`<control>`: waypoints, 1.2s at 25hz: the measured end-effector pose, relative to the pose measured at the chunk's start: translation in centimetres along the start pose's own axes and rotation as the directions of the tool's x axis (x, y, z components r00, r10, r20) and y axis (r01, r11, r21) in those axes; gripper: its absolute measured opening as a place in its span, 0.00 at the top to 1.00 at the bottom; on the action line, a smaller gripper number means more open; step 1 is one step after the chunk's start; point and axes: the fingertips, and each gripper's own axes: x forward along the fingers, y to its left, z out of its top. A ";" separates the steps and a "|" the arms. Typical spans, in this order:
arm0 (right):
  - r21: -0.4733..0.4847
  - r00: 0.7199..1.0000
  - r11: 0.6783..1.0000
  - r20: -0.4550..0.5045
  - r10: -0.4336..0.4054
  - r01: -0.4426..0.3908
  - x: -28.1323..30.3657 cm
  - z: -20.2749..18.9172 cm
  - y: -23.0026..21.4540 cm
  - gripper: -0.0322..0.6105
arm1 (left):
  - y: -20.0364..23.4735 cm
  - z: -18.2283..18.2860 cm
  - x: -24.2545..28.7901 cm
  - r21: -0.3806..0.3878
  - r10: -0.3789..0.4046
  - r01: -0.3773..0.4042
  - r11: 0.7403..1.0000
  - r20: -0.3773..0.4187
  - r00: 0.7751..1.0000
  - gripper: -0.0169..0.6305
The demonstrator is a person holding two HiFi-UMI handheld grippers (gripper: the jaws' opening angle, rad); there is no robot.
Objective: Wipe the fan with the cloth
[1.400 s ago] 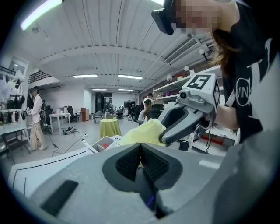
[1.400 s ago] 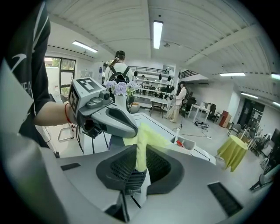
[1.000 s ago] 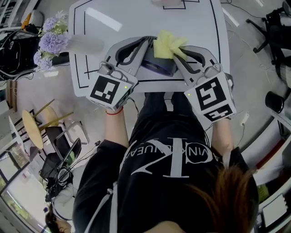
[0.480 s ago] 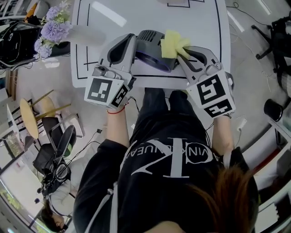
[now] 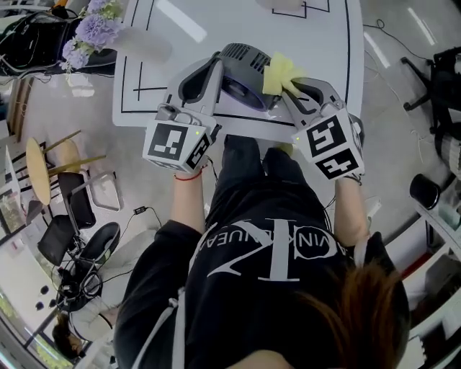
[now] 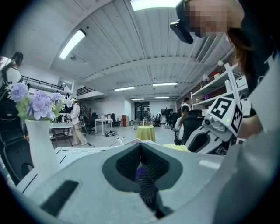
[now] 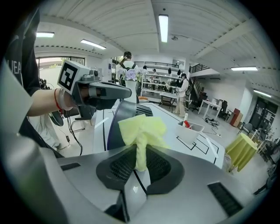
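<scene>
Here the left gripper (image 6: 142, 153) has its jaws drawn together on a dark ribbed part with a glint of purple behind it, which looks to be the rim or grille of the fan (image 5: 241, 72). The right gripper (image 7: 139, 153) is clamped on a narrow stalk of the yellow cloth (image 7: 140, 129), whose loose bunch flares out past the tips. The fan sits at the near edge of the white table (image 5: 216, 21), between the two grippers, and in the head view the cloth lies against its right side. I cannot tell whether its base rests flat or is tipped up. A vase of purple flowers (image 6: 37, 131) stands well to the far left. The wipe seems to be in hand, and the main risk is the fan's position. It is steadied only by a thin pinch so close to the table edge that a firm push from the right could twist it free or slide it off towards the person. The cloth could also catch in the grille slats and pull out of its small bite.
</scene>
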 end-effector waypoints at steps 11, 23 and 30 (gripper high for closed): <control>-0.030 0.999 0.999 0.046 0.027 -0.026 -0.2 -0.6 0.8 0.85 | -1.7 1.7 -0.5 -0.048 0.107 -0.102 0.994 0.096 0.990 0.96; 0.066 0.993 0.997 0.114 -0.036 0.029 -2.6 -2.2 -0.9 0.85 | -8.2 1.1 -0.3 -0.091 0.039 -0.030 0.995 0.099 0.994 0.96; 0.081 0.988 0.993 0.124 -0.095 0.085 -3.5 -1.9 -2.2 0.85 | -10.4 0.8 1.1 -0.119 0.027 -0.014 0.993 0.108 0.994 0.96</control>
